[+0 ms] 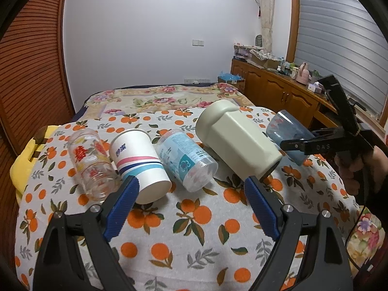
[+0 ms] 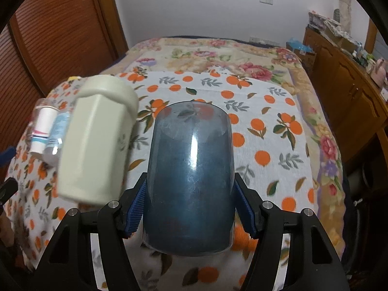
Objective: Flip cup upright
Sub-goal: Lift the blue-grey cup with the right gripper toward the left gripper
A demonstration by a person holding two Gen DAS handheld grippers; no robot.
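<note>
Several cups lie on their sides on the orange-print cloth (image 1: pixel 194 230). My right gripper (image 2: pixel 191 208) is shut on a translucent blue cup (image 2: pixel 191 169), its blue pads on both sides; it also shows in the left wrist view (image 1: pixel 288 140) at the right. Next to it lies a cream cup (image 1: pixel 237 143), blurred in the right wrist view (image 2: pixel 97 140). My left gripper (image 1: pixel 191 198) is open and empty, hovering in front of a paper cup (image 1: pixel 140 162) and a clear plastic cup (image 1: pixel 186 160). A flowered glass (image 1: pixel 91 162) lies at the far left.
The cloth covers a bed with a floral blanket (image 1: pixel 165 97) behind. A wooden slatted door (image 1: pixel 31 72) stands at the left. A wooden cabinet (image 1: pixel 278 92) with clutter runs along the right, under a shuttered window. A yellow cushion (image 1: pixel 21 162) sticks out at the left edge.
</note>
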